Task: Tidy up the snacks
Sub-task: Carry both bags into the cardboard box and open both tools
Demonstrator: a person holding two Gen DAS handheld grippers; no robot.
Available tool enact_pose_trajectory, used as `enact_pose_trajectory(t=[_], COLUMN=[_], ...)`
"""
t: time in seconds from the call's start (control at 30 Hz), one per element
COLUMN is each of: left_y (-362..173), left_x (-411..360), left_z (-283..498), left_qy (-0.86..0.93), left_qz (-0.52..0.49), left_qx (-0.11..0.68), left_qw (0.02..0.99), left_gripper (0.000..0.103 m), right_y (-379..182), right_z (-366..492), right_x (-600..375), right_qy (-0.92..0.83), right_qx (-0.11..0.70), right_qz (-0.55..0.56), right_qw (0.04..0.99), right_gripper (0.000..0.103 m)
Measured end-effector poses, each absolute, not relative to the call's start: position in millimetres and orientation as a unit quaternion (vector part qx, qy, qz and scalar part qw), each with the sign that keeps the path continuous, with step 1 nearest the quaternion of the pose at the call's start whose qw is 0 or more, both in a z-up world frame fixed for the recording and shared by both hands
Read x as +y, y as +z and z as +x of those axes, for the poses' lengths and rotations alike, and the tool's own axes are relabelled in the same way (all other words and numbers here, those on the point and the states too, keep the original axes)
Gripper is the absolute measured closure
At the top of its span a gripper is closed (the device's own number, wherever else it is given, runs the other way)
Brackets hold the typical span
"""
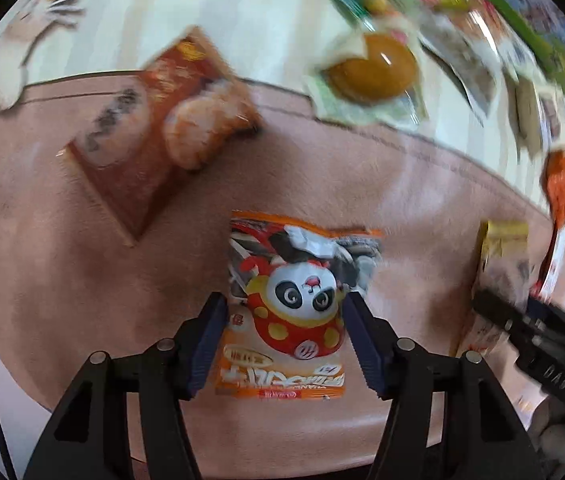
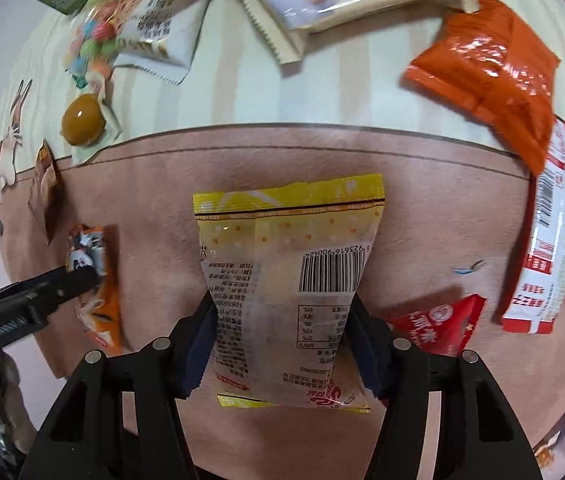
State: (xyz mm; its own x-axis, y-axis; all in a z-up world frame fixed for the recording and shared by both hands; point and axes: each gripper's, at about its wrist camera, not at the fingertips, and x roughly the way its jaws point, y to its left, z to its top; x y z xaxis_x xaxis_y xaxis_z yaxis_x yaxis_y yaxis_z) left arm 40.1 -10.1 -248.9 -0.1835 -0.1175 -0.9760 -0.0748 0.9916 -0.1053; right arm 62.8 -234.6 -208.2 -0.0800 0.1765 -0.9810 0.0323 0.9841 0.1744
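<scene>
Item one, left gripper (image 1: 286, 316): my jaws stand part closed with the panda packet (image 1: 296, 300) between them, pads against its two side edges; I read this as a grip, though the packet lies flat on the pink mat (image 1: 62, 280). Ahead of these jaws, up and to the left, a brown snack bag (image 1: 162, 128); further ahead on the right, a wrapped round sweet (image 1: 370, 68).

Item two, right gripper (image 2: 282, 328): jaws likewise part closed, pads pinching the yellow packet (image 2: 288, 280) at its waist, where the wrapper buckles inward, barcode side up. Right of these jaws, a small red sachet (image 2: 438, 322) and a red-and-white pack (image 2: 542, 240); ahead, an orange bag (image 2: 490, 76).

Step in hand, as I judge it: paired pickup. Next move calls for a straight lift on both, then carrying each to its group without snagging neighbours.
</scene>
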Motion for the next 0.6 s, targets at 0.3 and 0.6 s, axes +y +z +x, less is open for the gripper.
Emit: enact_pose_trajectory(t=[0.3, 0.6], left_y=[-254.7, -229.0], left_x=[-46.0, -69.6], left_z=[28.0, 26.2], left_qy=[-0.031, -0.027], left_qz=[0.007, 0.011], left_qx=[0.778, 0.764], left_qw=[0.628, 0.645], left_gripper=[0.044, 0.067], right_y=[-229.1, -239.9], right_z=[59.4, 62.3], right_x=[-226.1, -208.3], right_qy=[0.047, 0.043], right_qx=[0.749, 0.743], right_qz=[0.069, 0.071], right_qw=[0.657, 0.664], right_gripper=[0.034, 0.045])
